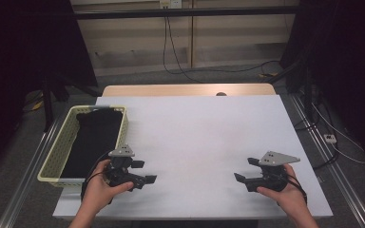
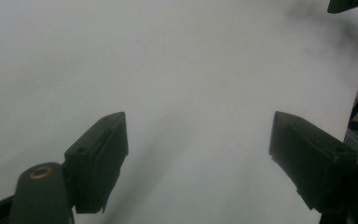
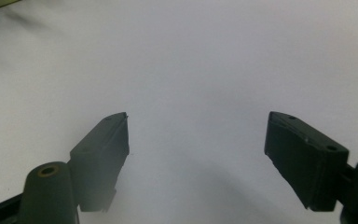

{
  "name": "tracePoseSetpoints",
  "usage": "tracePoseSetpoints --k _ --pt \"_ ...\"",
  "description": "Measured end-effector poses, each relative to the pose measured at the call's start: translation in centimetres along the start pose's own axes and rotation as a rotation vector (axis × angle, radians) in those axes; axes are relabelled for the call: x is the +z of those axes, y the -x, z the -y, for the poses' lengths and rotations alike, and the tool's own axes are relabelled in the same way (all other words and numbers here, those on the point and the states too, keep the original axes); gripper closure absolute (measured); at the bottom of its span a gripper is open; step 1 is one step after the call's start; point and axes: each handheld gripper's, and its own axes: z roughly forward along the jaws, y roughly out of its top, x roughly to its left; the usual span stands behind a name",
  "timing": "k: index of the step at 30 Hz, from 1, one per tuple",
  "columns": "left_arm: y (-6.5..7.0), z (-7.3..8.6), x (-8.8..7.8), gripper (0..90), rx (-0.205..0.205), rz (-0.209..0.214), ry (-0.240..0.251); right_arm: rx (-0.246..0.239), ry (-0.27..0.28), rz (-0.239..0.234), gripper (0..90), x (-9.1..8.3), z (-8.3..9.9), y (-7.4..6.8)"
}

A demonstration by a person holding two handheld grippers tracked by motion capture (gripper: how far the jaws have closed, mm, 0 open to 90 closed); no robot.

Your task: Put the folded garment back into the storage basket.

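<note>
Down at the bottom edge of the high view, two hands come in holding a gripper each. The left gripper point(image 1: 145, 172) sits lower left, pointing toward the middle, and its jaws are spread wide with nothing between them. In the left gripper view you just get the two black fingers point(image 2: 100, 158) with bare white tabletop in the gap. Same deal on the other side: the right gripper point(image 1: 246, 170) is lower right, pointing back toward the middle, jaws apart and gripping nothing, and the right gripper view shows its fingers point(image 3: 103, 154) over plain white surface too. The two are well apart from each other, both hovering low over the near part of the white table point(image 1: 195, 137). A bit further up on the left, a pale yellow basket point(image 1: 62, 142) with a perforated wall sits at the table's left edge, just beside the left gripper. Inside it lies a black cloth point(image 1: 95, 137), running the length of the basket. Past the table's far edge there's a strip of wooden board point(image 1: 185, 90), then grey floor with black cables point(image 1: 171, 52) trailing across it at the top of the frame.
</note>
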Motion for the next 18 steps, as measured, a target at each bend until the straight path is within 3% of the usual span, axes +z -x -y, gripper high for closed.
tracePoseSetpoints --k 18 --pt "-0.01 0.03 0.05 19.7 0.0 -0.001 0.001 0.0 -0.004 0.003 22.1 0.07 0.11 0.16"
